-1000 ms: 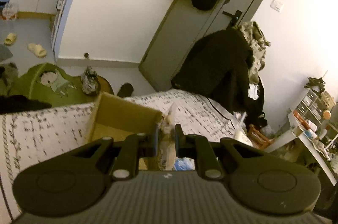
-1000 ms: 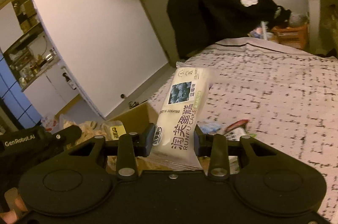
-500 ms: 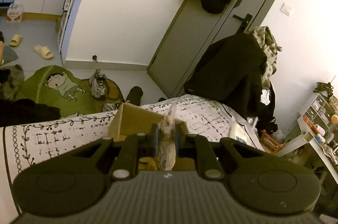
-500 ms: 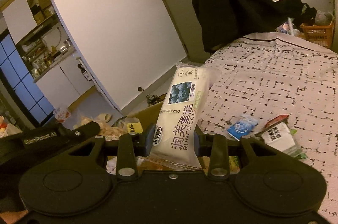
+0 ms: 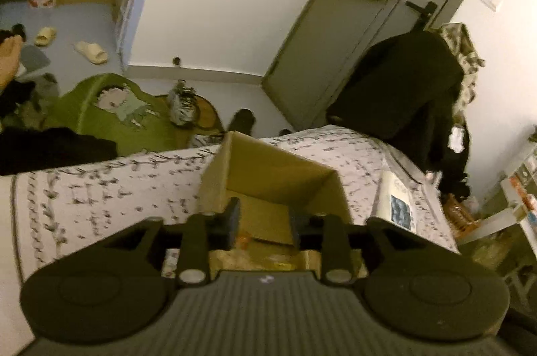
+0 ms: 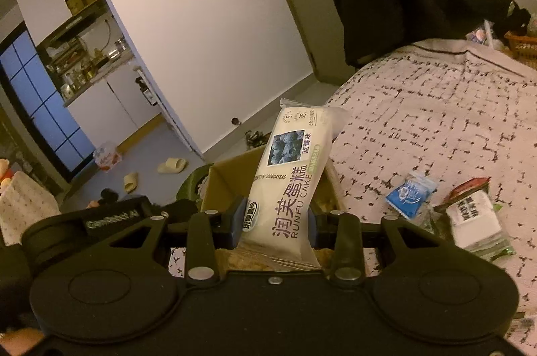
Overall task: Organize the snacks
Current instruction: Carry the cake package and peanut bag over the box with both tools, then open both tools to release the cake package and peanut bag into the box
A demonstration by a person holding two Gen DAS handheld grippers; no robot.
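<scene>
Now the left gripper [image 5: 261, 223] is held over the open cardboard box [image 5: 268, 174] on the patterned bedsheet [image 5: 100, 191]; its jaws are opening and nothing is seen betw. them. A RUNFU CAKE blueberry packet [image 6: 288, 181] is clamped upright by the right gripper [image 6: 277, 221], just above the box. Other snack packs, e.g. a blue sachet [image 6: 407, 195], are left on the sheet nearby.

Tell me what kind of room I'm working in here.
Most likely a bedroom in a small flat: a bed with a patterned cover, coats hung by the door, and a kitchen through the archway.
</scene>
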